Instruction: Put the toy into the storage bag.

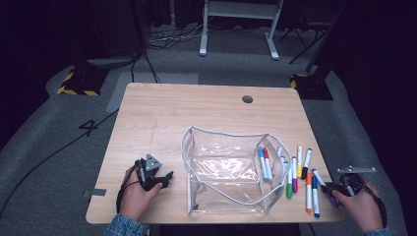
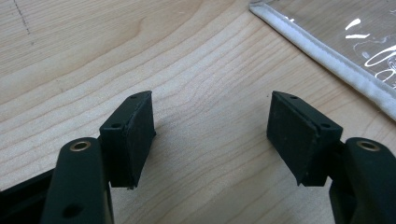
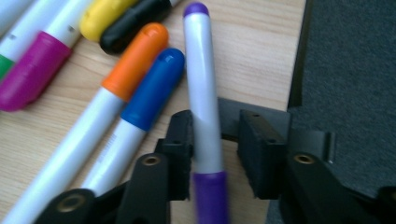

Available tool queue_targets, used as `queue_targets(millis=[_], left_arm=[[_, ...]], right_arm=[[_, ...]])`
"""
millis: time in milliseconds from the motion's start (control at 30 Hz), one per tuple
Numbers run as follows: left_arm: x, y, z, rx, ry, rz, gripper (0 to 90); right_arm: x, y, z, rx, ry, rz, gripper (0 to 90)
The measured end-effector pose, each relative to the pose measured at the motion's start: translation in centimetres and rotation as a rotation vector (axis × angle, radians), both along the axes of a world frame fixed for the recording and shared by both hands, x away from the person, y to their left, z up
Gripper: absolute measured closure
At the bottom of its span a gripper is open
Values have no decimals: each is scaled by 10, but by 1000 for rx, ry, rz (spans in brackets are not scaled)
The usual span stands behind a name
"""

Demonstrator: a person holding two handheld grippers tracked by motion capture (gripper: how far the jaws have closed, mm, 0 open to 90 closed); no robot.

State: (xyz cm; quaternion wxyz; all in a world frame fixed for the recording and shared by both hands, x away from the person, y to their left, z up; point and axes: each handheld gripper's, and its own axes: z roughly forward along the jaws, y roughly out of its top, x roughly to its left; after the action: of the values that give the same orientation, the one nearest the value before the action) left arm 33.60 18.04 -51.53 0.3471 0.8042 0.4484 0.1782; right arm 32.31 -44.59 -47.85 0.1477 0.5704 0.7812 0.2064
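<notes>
Near the table's right edge, the right gripper (image 3: pixel 215 149) straddles a purple marker (image 3: pixel 201 88), with a gap at one pad, so no firm pinch yet. Two markers already lie inside the clear pouch (image 1: pixel 226 169); seven wait outside. Left gripper (image 2: pixel 212 135) rests spread, empty, on the wooden table (image 1: pixel 162 113); grey carpet surrounds it.

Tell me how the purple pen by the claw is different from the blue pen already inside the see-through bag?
The purple pen lies on the bare table at its right edge; the blue pen lies inside the clear bag. The purple pen sits between the jaws of the right claw; no claw is near the blue pen. The purple pen lies slanted across the table, while the blue pen points nearly straight away from the person. Both have white bodies with coloured caps.
</notes>
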Motion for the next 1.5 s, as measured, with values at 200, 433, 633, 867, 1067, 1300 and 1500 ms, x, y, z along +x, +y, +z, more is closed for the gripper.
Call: queue_targets(millis=[200,433,633,867,1067,1300,1500], left_arm=[[0,0,0,0,0,1,326],[0,0,0,-1,0,3,325],[0,0,0,0,0,2,324],[0,0,0,-1,0,3,324],[0,-1,0,0,2,6,324],[0,-1,0,-3,3,8,324],[0,-1,0,-4,1,11,323]], right_arm=[[0,-2,0,-16,16,-14,770],[-3,-7,15,44,-54,0,771],[-4,-7,46,96,-118,24,770],[0,8,77,112,-171,89,770],[7,46,119,120,-199,222,770],[11,90,155,131,-220,361,770],[12,139,190,108,-220,503,771]])
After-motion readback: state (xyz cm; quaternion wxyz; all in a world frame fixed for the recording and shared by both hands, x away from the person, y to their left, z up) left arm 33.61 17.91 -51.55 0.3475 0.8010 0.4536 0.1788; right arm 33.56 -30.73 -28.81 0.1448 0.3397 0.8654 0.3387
